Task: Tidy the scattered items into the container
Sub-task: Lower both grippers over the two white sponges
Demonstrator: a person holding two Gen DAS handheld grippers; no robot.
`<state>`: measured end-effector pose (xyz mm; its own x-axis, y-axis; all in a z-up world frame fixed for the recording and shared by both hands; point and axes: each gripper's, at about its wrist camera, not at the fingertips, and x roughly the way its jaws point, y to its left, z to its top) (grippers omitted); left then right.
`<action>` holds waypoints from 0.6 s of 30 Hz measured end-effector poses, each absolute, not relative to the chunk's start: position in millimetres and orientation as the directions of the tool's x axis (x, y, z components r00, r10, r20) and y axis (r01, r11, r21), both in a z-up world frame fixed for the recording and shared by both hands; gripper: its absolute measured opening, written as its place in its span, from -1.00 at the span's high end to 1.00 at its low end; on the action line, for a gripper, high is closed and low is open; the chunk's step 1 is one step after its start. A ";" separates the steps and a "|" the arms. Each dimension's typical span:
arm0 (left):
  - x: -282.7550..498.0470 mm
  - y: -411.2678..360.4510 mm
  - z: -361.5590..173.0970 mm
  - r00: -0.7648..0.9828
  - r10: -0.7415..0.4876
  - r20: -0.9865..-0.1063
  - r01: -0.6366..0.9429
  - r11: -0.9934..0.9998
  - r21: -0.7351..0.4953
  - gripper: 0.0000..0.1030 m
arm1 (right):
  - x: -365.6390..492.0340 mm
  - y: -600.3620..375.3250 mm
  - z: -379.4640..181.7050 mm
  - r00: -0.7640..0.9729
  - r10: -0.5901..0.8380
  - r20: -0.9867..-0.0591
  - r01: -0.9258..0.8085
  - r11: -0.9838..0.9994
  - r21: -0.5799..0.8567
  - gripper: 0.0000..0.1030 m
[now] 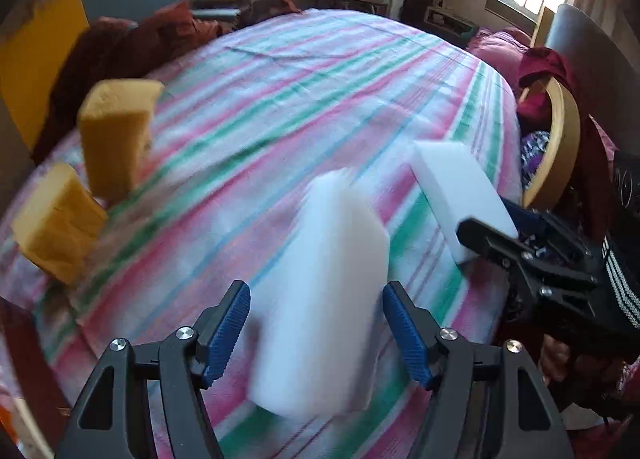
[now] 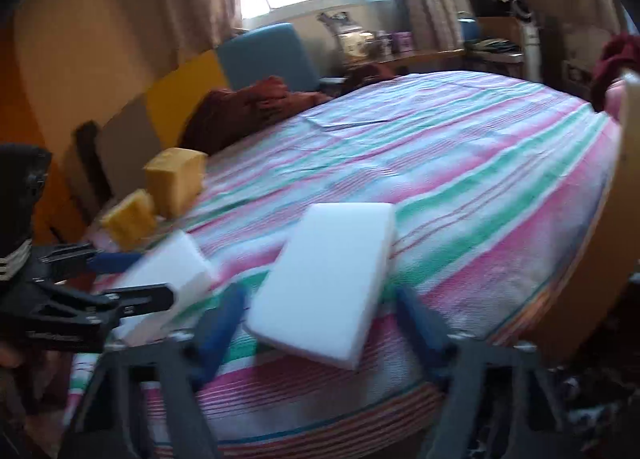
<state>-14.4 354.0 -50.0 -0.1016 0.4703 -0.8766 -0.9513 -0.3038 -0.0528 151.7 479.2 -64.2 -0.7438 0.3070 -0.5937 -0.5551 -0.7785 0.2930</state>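
Observation:
Two white foam blocks and two yellow sponges lie on a striped bedsheet (image 1: 280, 79). One white block (image 1: 320, 291), blurred, stands between the blue pads of my left gripper (image 1: 316, 327). A thin gap shows at the left pad, so the gripper is open. The second white block (image 2: 328, 283) lies flat between the blurred fingers of my right gripper (image 2: 320, 323), which is open with gaps on both sides. In the left wrist view the right gripper (image 1: 488, 219) straddles the near end of that block (image 1: 460, 187). The yellow sponges (image 1: 116, 139) (image 1: 56, 223) sit at the left edge.
A round wooden container (image 1: 560, 147) stands off the bed's right edge, also seen as the container (image 2: 624, 179) in the right wrist view. Dark red cloth (image 1: 132, 43) is heaped at the bed's far left. Chairs, a desk and shelves stand behind the bed.

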 end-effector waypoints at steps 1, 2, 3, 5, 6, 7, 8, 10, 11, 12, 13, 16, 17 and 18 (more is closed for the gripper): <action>-10.8 354.6 -52.5 -0.121 0.468 -0.875 -0.955 -0.295 -0.026 -0.41 | 150.2 478.1 -63.7 -0.739 0.313 -0.597 -0.558 -0.780 0.283 -0.25; -5.5 354.7 -53.3 -0.151 0.472 -0.869 -0.959 -0.283 0.013 -0.43 | 149.5 477.3 -63.2 -0.735 0.315 -0.600 -0.562 -0.779 0.279 -0.25; -2.4 355.0 -53.4 -0.167 0.470 -0.867 -0.960 -0.279 0.033 -0.43 | 149.5 477.7 -63.1 -0.735 0.310 -0.603 -0.563 -0.775 0.288 -0.30; -1.5 356.1 -52.6 -0.175 0.464 -0.869 -0.956 -0.292 0.037 -0.43 | 147.8 480.6 -63.3 -0.733 0.304 -0.609 -0.575 -0.755 0.315 -0.32; -2.2 356.1 -51.7 -0.177 0.456 -0.872 -0.951 -0.308 0.032 -0.43 | 146.5 480.6 -63.2 -0.725 0.311 -0.615 -0.582 -0.754 0.305 -0.30; -2.0 355.6 -49.9 -0.183 0.453 -0.873 -0.947 -0.320 0.033 -0.42 | 144.1 478.2 -62.9 -0.715 0.324 -0.620 -0.588 -0.758 0.282 -0.30; -1.0 354.7 -47.6 -0.195 0.456 -0.868 -0.945 -0.325 0.041 -0.42 | 142.4 476.4 -62.8 -0.708 0.329 -0.624 -0.591 -0.760 0.270 -0.32; 1.3 351.8 -41.2 -0.231 0.469 -0.853 -0.939 -0.337 0.068 -0.42 | 141.2 473.8 -62.3 -0.698 0.334 -0.633 -0.594 -0.764 0.252 -0.33; 1.6 350.7 -39.0 -0.240 0.473 -0.848 -0.936 -0.344 0.073 -0.40 | 141.2 473.4 -62.4 -0.696 0.334 -0.636 -0.594 -0.766 0.247 -0.33; 1.6 350.2 -38.2 -0.236 0.475 -0.847 -0.935 -0.347 0.066 -0.38 | 141.3 473.1 -63.2 -0.695 0.336 -0.636 -0.593 -0.768 0.242 -0.32; 1.8 350.1 -39.0 -0.222 0.476 -0.851 -0.937 -0.346 0.051 -0.37 | 140.7 472.6 -63.8 -0.692 0.344 -0.635 -0.591 -0.775 0.224 -0.29; 3.4 352.7 -43.2 -0.223 0.460 -0.859 -0.932 -0.359 0.050 -0.37 | 142.2 472.4 -63.5 -0.696 0.342 -0.632 -0.583 -0.782 0.219 -0.23; 5.7 352.9 -46.1 -0.246 0.446 -0.861 -0.927 -0.369 0.073 -0.36 | 143.7 473.5 -63.4 -0.699 0.336 -0.631 -0.581 -0.781 0.228 -0.22; 10.0 352.6 -48.3 -0.271 0.440 -0.856 -0.923 -0.372 0.101 -0.36 | 144.6 474.3 -63.4 -0.702 0.329 -0.631 -0.579 -0.779 0.238 -0.22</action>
<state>10.0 352.6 -48.3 -0.2709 0.4404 -0.8560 -0.9229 -0.3716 0.1009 144.6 474.3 -63.4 -0.7022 0.3290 -0.6315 -0.5794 -0.7794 0.2382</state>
